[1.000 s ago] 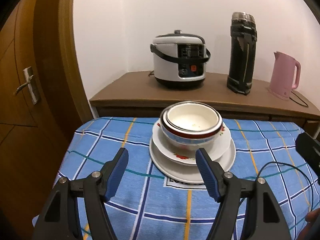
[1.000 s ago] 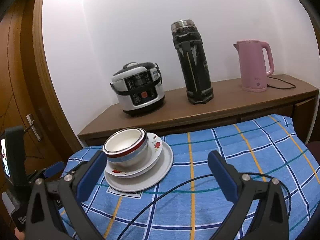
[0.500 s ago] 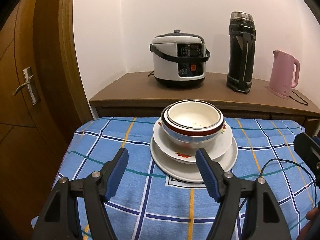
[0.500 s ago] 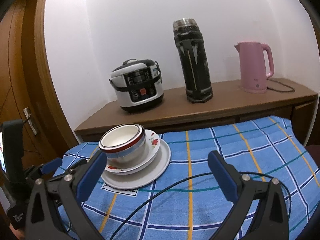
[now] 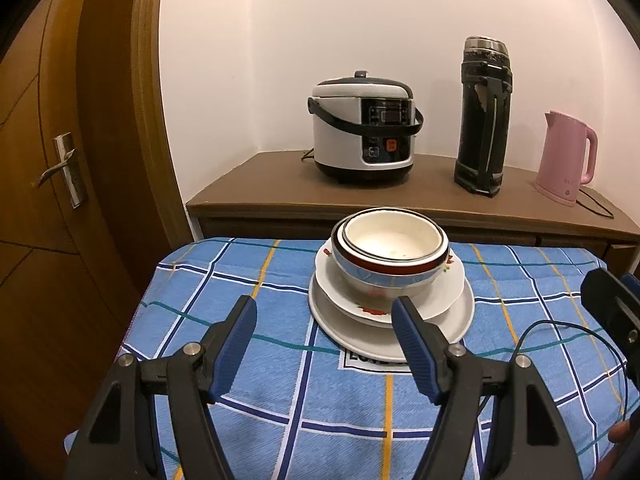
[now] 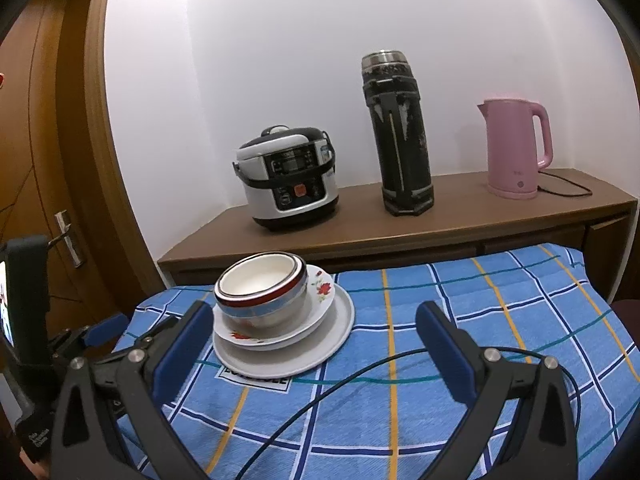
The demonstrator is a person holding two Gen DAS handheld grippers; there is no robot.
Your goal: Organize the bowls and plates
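Observation:
A stack of dishes stands on the blue checked tablecloth (image 5: 280, 408): a white bowl nested in a red-and-blue banded bowl (image 5: 390, 264), on a flowered plate (image 5: 444, 296), on a larger white plate (image 5: 448, 328). The stack also shows in the right wrist view (image 6: 264, 296). My left gripper (image 5: 324, 324) is open and empty, just short of the stack and to its left. My right gripper (image 6: 312, 332) is open and empty, to the right of the stack.
A wooden sideboard (image 5: 256, 184) behind the table carries a rice cooker (image 5: 362, 128), a black thermos (image 5: 482, 116) and a pink kettle (image 5: 564, 156). A wooden door (image 5: 60, 168) is at the left. A black cable (image 6: 360, 376) lies across the cloth.
Both grippers have drawn back and tilted a little, so the stack sits slightly lower and farther in view. The dishes have not moved. Both grippers stay open.

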